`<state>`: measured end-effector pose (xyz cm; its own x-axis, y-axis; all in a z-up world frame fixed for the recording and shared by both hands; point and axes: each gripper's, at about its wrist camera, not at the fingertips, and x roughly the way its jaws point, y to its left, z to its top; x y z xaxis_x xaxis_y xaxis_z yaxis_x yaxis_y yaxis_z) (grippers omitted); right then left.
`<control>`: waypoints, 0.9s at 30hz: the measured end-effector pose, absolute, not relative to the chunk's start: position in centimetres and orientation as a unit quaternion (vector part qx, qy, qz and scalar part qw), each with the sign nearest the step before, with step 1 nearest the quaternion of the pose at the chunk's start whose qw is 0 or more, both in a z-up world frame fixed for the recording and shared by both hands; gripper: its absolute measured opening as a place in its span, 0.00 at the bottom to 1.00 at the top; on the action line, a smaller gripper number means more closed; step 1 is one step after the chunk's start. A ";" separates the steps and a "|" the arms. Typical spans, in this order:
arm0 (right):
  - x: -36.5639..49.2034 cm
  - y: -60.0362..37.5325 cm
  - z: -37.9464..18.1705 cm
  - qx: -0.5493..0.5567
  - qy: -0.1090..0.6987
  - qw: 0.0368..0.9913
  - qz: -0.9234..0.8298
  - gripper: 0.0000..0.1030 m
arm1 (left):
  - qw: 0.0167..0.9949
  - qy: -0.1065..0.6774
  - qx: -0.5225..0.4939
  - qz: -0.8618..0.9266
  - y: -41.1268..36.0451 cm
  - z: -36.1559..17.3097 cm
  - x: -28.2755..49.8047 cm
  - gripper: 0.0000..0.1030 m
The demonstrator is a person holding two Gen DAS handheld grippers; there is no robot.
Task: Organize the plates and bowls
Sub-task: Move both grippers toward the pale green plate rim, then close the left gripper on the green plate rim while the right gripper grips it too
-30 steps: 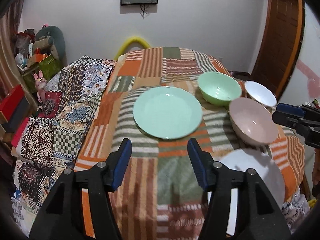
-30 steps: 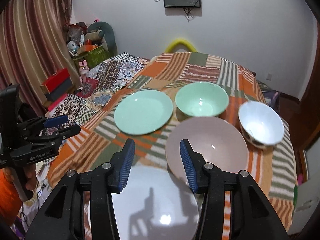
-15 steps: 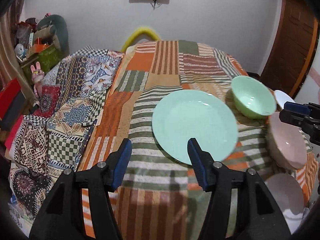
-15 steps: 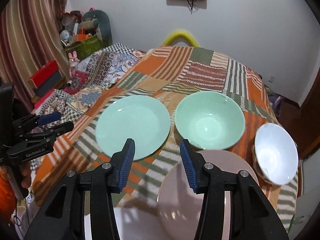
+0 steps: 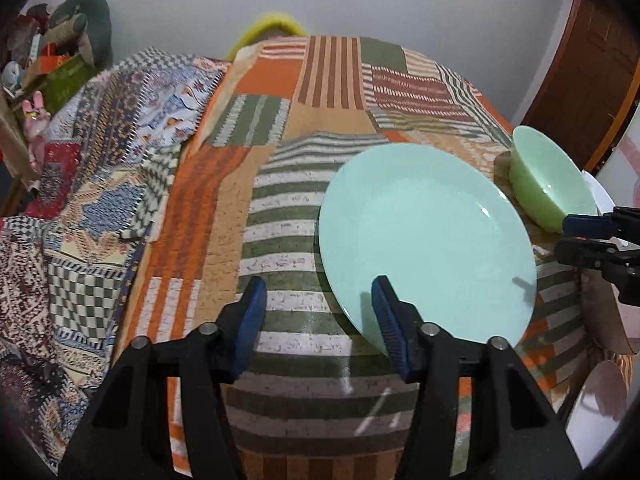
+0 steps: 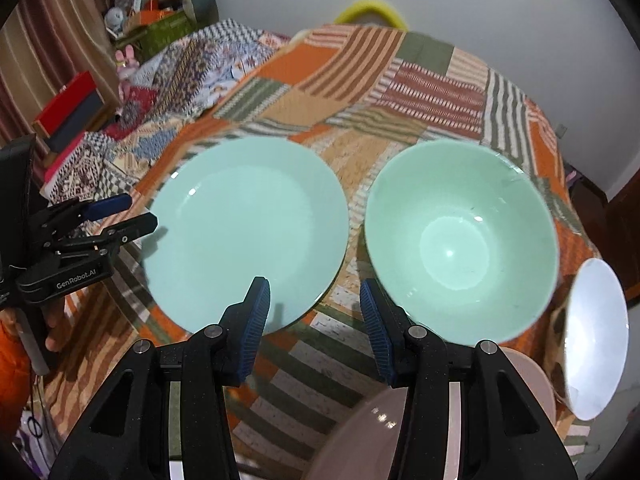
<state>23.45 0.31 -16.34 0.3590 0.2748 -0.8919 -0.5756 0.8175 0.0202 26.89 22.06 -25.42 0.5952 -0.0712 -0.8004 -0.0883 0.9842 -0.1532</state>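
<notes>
The left tool [image 5: 318, 308] is hanging over the near-left rim of the round, shallow mint-green plate [image 5: 428, 236], its jaws closing with only the striped cloth between them and its right finger overlapping the plate's edge. The right tool [image 6: 314, 312] is standing with its jaws apart and empty above the gap between that plate and the deep mint-green bowl [image 6: 460, 240]. Both dishes are lying side by side on the worktop under a patchwork orange-and-green striped cloth [image 5: 280, 208], with a pale pink bowl [image 6: 360, 440] and a small white bowl [image 6: 596, 340] nearby at the right. The likeliest trouble seems to be the flat rim: a finger coming down on top instead of beneath it could push the plate across the soft cloth toward the green bowl, or pinch a fold of fabric and drag everything on it. The glazed surface is probably slippery, so a shallow bite could let the plate tip and drop. The two tools are also working close together and could knock.
</notes>
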 end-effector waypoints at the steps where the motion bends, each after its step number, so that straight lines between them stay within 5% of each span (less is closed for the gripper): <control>1: 23.6 0.5 -16.6 -0.151 0.507 0.807 0.262 0.42 | 0.886 0.454 -0.092 0.000 22.2 -25.8 27.1 0.47; 8: 24.8 1.1 -18.0 -0.131 0.537 0.793 0.254 0.41 | 0.885 0.450 -0.114 -0.034 22.3 -26.4 27.5 0.39; 15: 25.1 1.9 -18.7 -0.146 0.551 0.784 0.244 0.30 | 0.888 0.446 -0.102 -0.054 21.8 -26.3 27.7 0.23; 27: 25.1 2.2 -19.4 -0.162 0.559 0.778 0.237 0.27 | 0.884 0.449 -0.113 -0.064 21.9 -26.1 27.3 0.21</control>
